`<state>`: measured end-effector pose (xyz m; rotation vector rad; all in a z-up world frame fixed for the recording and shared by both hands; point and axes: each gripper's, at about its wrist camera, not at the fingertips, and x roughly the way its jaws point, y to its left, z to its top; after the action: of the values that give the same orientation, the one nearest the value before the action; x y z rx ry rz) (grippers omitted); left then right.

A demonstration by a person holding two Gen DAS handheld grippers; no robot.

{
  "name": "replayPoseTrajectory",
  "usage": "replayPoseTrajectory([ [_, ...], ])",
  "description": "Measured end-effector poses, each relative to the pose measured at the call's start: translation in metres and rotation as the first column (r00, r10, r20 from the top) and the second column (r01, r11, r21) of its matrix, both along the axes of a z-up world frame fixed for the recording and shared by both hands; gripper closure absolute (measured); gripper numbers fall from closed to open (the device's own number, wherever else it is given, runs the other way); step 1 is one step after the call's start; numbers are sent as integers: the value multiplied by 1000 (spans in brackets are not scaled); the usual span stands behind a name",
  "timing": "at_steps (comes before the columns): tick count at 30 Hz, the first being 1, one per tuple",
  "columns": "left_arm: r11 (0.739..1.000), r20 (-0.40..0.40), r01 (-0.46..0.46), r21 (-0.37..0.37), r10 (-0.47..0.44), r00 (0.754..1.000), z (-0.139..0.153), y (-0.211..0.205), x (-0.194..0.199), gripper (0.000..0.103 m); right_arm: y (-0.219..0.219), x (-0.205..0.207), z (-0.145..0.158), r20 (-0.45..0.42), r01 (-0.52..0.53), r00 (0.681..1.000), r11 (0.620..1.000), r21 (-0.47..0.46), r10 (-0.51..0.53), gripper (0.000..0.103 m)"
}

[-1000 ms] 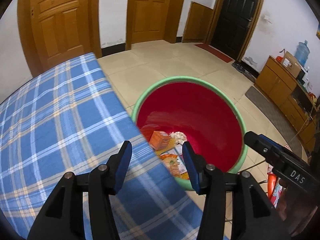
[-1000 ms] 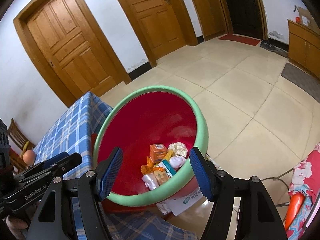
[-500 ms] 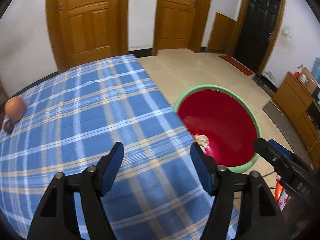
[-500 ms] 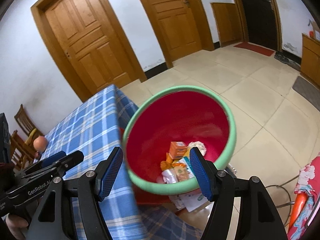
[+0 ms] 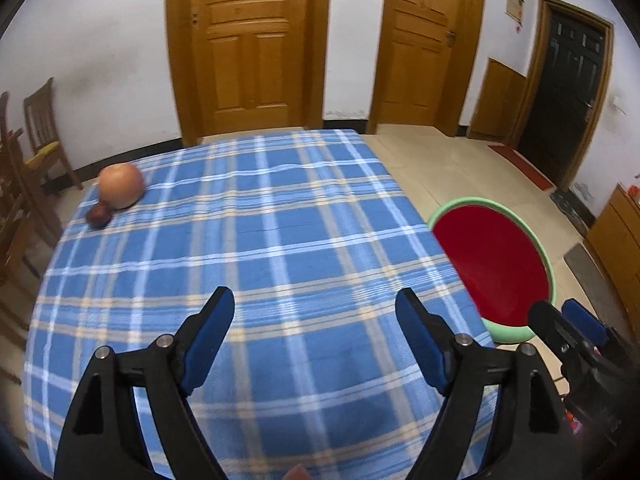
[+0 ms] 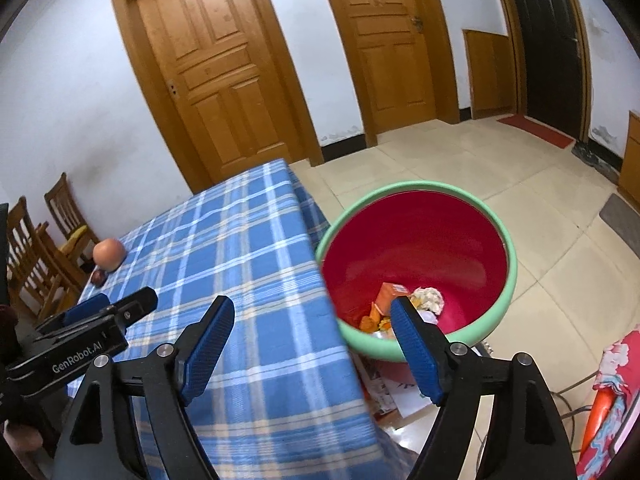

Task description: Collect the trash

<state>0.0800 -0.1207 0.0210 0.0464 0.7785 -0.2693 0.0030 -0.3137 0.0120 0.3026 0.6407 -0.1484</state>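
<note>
Both tongs, left (image 5: 316,336) and right (image 6: 312,344), have swung tableward, gaping empty; trash (image 6: 400,304) beneath right's tips.

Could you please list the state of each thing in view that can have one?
Left gripper: open, empty.
Right gripper: open, empty.
Red plastic basin with green rim: upright on floor, trash inside.
Orange carton: lying in the basin.
Round orange fruit: resting on the blue plaid tablecloth.

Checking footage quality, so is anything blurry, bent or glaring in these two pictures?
Left wrist view: doors slightly motion-blurred, tablecloth bulges from fisheye, black corner vignette. Right wrist view: sharper, door frames curve, soft sheen inside the red basin.
</note>
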Motion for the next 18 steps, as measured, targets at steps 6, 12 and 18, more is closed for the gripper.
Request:
replayPoseTrajectory([
  [6, 999, 32, -50, -6, 50, 998, 7, 25, -19, 20, 29, -13, 8, 30, -24, 999, 999, -46, 25, 20],
  [12, 995, 70, -96, 4, 96, 993, 10, 42, -41, 20, 51, -25, 10, 49, -35, 998, 995, -90, 39, 20],
  [18, 995, 87, -96, 13, 94, 992, 10, 47, -55, 20, 63, -35, 6, 52, -44, 997, 992, -117, 50, 20],
])
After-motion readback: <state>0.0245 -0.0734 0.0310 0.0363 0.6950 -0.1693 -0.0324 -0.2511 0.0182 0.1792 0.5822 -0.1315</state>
